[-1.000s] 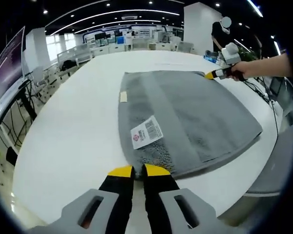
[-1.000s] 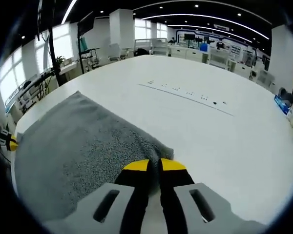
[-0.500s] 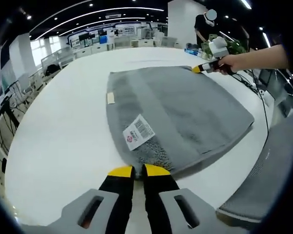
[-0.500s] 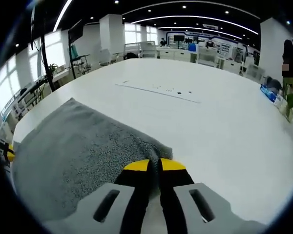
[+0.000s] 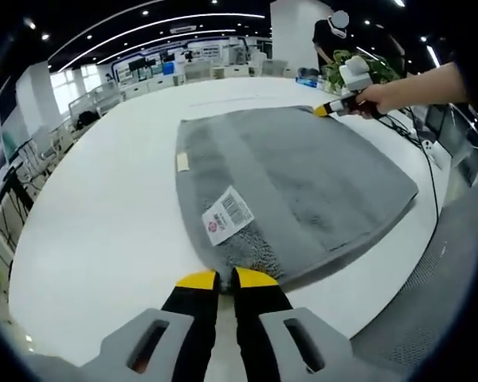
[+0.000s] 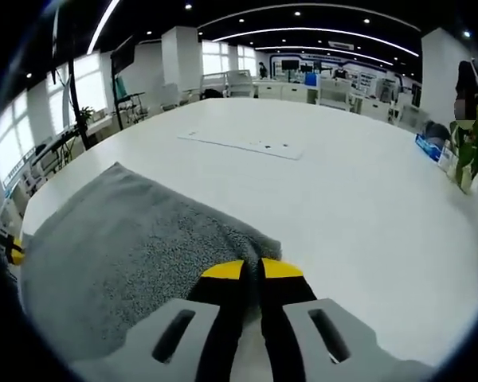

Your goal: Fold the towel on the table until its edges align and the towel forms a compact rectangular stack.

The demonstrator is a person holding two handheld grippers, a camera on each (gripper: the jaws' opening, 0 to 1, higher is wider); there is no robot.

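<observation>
On table (image 5: 103,215) | one towel (image 5: 303,183) | two tongs (image 5: 226,278) (image 6: 252,269) pinching corners

Grey towel (image 5: 303,179), white red-marked label (image 5: 227,215), white table (image 5: 103,215).

The left gripper view is looking from low at one corner of the flat grey terry towel (image 5: 295,183), facing along it across the broad white table (image 5: 103,215) toward the far corner, where the other yellow-tipped gripper (image 5: 328,110) is coming in from the right. The right gripper view is sitting close over that far corner of the towel (image 6: 119,255), facing out over the table (image 6: 358,207). Both views are sharing the towel and the tabletop.
</observation>
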